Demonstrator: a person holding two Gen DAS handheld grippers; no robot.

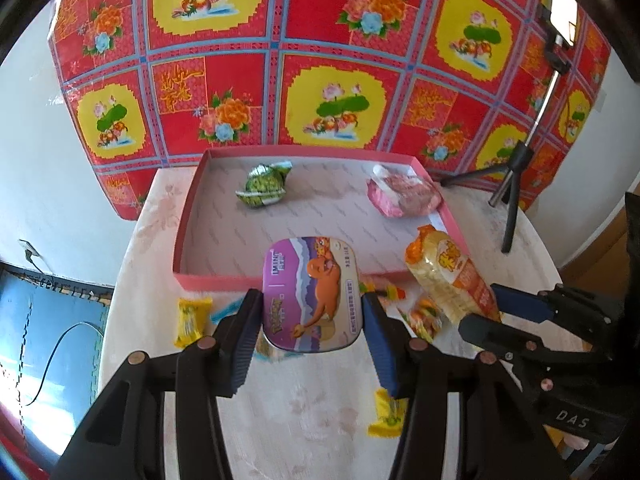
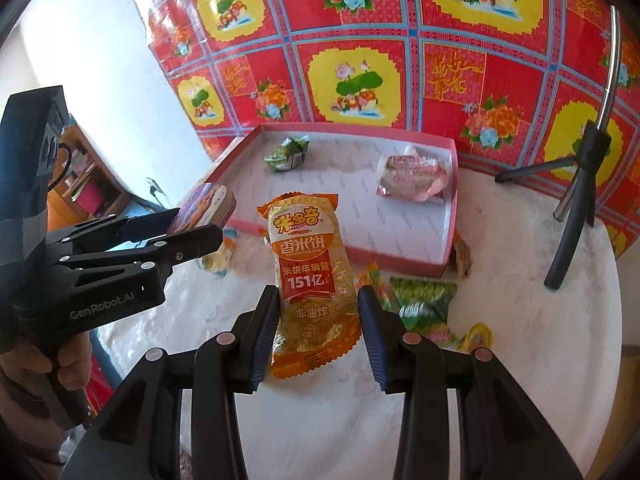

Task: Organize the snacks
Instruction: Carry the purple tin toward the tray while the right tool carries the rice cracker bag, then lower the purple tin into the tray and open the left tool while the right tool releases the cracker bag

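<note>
Left tongs point(image 1: 312, 312) clamp a purple tin point(image 1: 314, 292); right tongs point(image 2: 318, 320) grip an orange rice-cracker pack point(image 2: 312, 280), both before the pink tray point(image 2: 450, 216).

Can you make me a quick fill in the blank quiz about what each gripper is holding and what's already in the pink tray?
1. The left gripper is shut on a purple ____.
2. The right gripper holds an ____ rice cracker packet.
3. The pink tray already holds ____ snacks.
4. The green snack lies in the tray's far-____ part.

Missing words: tin; orange; two; left
</note>
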